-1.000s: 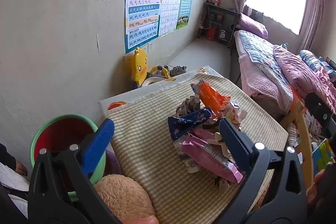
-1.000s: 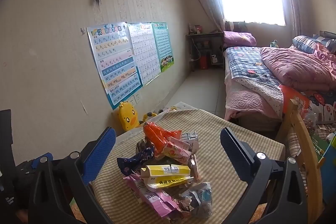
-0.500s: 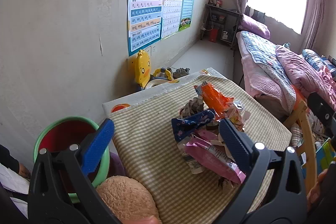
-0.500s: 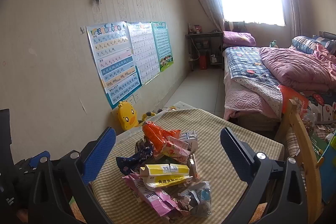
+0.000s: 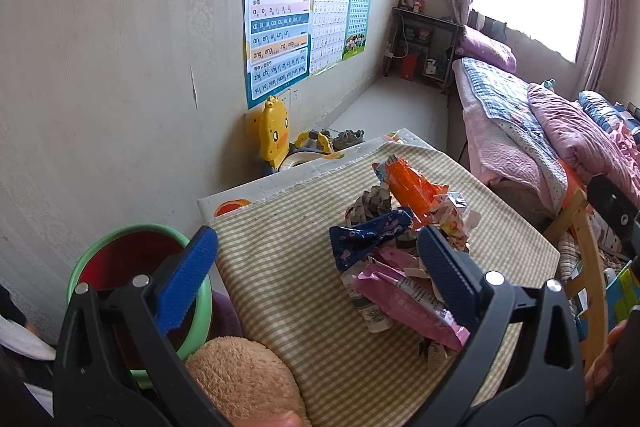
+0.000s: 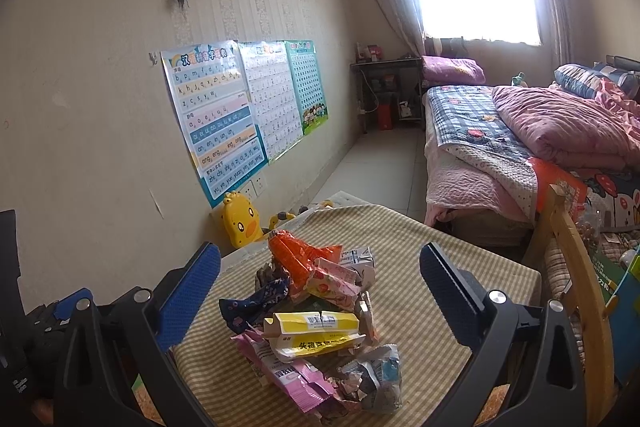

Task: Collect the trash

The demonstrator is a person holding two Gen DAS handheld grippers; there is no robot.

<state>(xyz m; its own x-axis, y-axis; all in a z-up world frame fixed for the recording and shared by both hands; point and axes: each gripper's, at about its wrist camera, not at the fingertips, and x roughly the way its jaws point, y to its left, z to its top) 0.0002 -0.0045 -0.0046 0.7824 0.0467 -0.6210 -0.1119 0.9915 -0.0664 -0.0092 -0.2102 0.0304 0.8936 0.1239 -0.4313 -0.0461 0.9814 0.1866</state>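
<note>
A heap of trash lies on the checked tablecloth (image 5: 288,267): an orange wrapper (image 5: 412,183), a dark blue wrapper (image 5: 368,235), a pink packet (image 5: 404,303). In the right wrist view the same heap shows the orange wrapper (image 6: 296,251), a yellow carton (image 6: 316,325) and a pink packet (image 6: 292,379). My left gripper (image 5: 316,275) is open, above the table's near left, its right finger in front of the heap. My right gripper (image 6: 320,295) is open and frames the heap from above, holding nothing. A red bin with a green rim (image 5: 132,267) stands left of the table.
A tan plush toy (image 5: 244,383) sits at the near edge by the bin. A yellow duck toy (image 5: 274,135) stands by the wall under posters. A wooden chair back (image 6: 576,267) is at the right, a bed (image 6: 520,131) beyond it.
The left wrist view has shifted slightly, showing more of the wall and posters; the heap sits a little farther right. The right gripper has barely moved. Both stay open.
</note>
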